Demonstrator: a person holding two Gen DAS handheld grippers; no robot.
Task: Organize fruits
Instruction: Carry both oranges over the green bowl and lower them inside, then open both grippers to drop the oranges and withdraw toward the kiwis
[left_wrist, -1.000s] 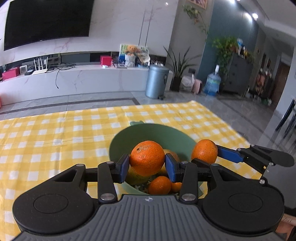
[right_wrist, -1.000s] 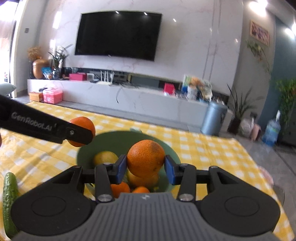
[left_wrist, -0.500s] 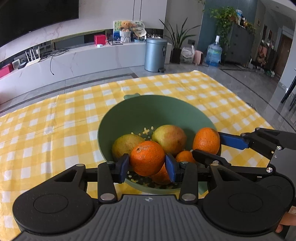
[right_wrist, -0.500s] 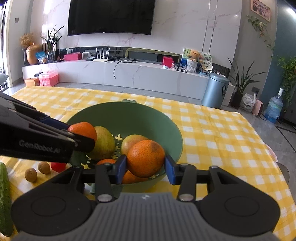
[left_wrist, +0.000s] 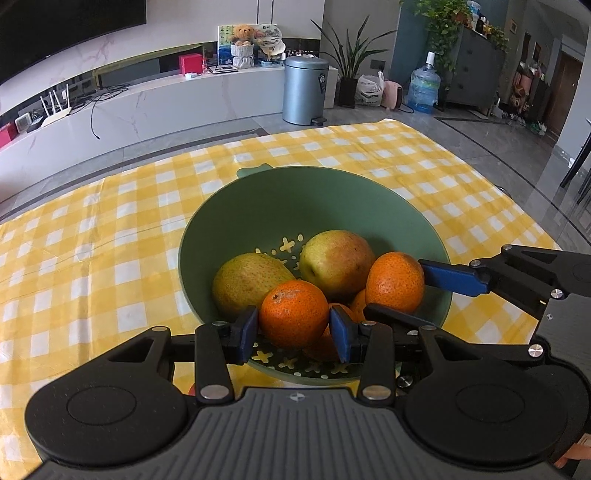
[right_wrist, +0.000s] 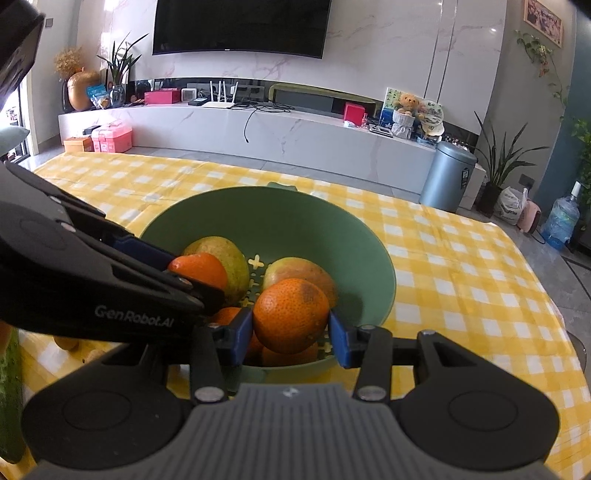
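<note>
A green colander bowl (left_wrist: 258, 206) sits on a tabletop (left_wrist: 92, 266) covered in yellow and white checks, toward its near edge. Inside lie two green-yellow pears (left_wrist: 247, 280) side by side and several oranges. The left gripper (left_wrist: 293, 330) grips an orange (left_wrist: 293, 314) between its blue fingers (left_wrist: 245, 334) above the bowl's near rim. From the right, the right gripper (left_wrist: 402, 291) holds a second orange (left_wrist: 394, 282) over the bowl's right side.
</note>
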